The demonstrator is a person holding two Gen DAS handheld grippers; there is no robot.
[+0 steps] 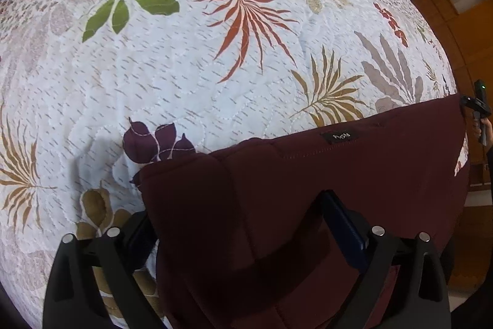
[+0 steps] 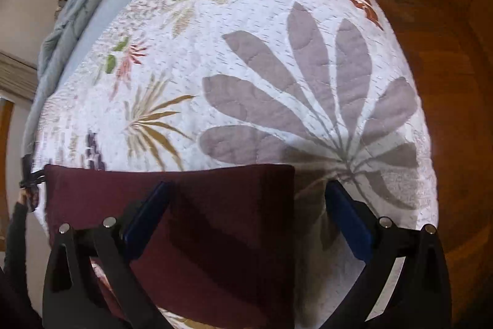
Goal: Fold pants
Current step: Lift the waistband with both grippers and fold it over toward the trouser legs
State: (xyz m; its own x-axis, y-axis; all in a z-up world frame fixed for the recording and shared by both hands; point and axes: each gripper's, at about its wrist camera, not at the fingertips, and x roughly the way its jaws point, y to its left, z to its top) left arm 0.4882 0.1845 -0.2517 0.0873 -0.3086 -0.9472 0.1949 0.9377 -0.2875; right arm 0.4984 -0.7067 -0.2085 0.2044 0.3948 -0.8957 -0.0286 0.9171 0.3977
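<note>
Pants [image 1: 308, 190], maroon, lie on the quilt [image 1: 185, 82] at the bed's near edge, part-folded, top edge straight.

Left gripper [image 1: 240, 224]: jaws wide, straddling the pants' left corner, cloth between the pads, not pinched. Right gripper [image 2: 246, 205]: also wide open over the pants' right corner, gripping nothing.

Risks: if either one closes too shallow it may catch only the top layer, so the fold splits on lifting. Uneven pull L vs R would skew the edge. Pads could snag the quilt too.

Writing: small black tag [image 1: 340, 137] near the top edge, pale letters, prob. a brand; too small to read.
</note>
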